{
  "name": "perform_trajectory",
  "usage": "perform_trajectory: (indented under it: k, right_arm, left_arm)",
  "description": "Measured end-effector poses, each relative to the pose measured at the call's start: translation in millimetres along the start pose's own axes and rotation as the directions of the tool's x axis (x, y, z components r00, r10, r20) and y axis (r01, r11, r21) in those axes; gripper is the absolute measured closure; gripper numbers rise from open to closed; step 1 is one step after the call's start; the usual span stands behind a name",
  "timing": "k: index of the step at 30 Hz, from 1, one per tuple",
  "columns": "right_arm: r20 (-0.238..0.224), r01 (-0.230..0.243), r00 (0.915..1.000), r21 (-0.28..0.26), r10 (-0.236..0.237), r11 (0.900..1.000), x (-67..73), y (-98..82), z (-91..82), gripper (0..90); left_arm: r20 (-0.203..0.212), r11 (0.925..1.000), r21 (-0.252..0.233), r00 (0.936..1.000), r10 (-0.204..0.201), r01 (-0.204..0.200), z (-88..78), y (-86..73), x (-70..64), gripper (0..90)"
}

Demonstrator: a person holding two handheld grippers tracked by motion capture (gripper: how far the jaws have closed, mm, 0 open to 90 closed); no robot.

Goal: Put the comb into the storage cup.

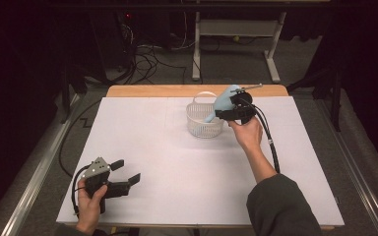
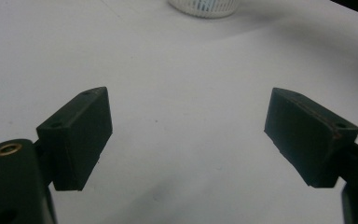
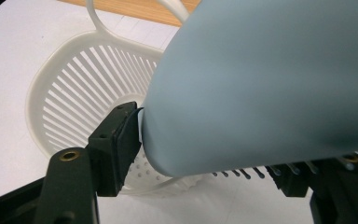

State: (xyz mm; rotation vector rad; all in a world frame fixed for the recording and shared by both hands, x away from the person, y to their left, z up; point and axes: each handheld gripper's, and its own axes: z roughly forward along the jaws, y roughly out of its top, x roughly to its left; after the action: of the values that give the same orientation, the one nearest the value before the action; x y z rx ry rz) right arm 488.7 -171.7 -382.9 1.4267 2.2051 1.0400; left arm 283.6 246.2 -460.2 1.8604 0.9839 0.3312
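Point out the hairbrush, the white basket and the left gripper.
hairbrush (image 3: pixel 270 79): right gripper view, pale blue back.
white basket (image 1: pixel 204 129): high view, slatted front wall.
left gripper (image 1: pixel 126 171): high view, between fingertips.

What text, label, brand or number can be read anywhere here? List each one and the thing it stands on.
None: no readable word, label, brand or number stands on the white basket, the pale blue brush, either gripper, or the white table sheet.

A wooden table (image 1: pixel 128 91) carries a large white sheet (image 1: pixel 177 167) that covers nearly all of its top. A white slatted plastic basket (image 1: pixel 203 125) with a loop handle stands on the sheet toward the far edge.
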Motion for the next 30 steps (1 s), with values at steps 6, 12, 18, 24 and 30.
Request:
perform_trajectory:
  k: [6,12,18,24,30]
  right_arm:
    - [-0.010,-0.001,1.0000,0.001,0.001,1.000,-0.5,-0.4,-1.6,34.0]
    - [-0.004,0.015,0.9999,-0.003,-0.015,1.000,1.1,-2.3,-3.6,31.0]
    - [-0.001,0.033,0.9994,-0.001,-0.033,0.999,0.8,-4.1,-9.1,30.4]
    - [-0.010,0.039,0.9992,-0.001,-0.039,0.999,0.6,-6.0,-12.0,30.1]
    - [-0.015,0.031,0.9994,-0.008,-0.031,0.999,-3.3,-8.0,-14.0,29.1]
  left_arm:
    - [0.000,1.0000,0.000,1.0000,0.000,0.000,0.0,0.0,0.0,16.0]
    - [0.000,1.0000,-0.002,1.0000,0.000,0.000,0.3,-0.1,0.1,16.0]
    - [-0.001,1.0000,-0.002,1.0000,0.000,0.000,0.6,-0.1,0.1,16.0]
    - [-0.002,1.0000,-0.001,1.0000,-0.001,0.001,1.0,-0.1,0.2,16.0]
    - [-0.001,1.0000,-0.001,1.0000,-0.001,0.001,1.0,-0.1,0.3,16.0]
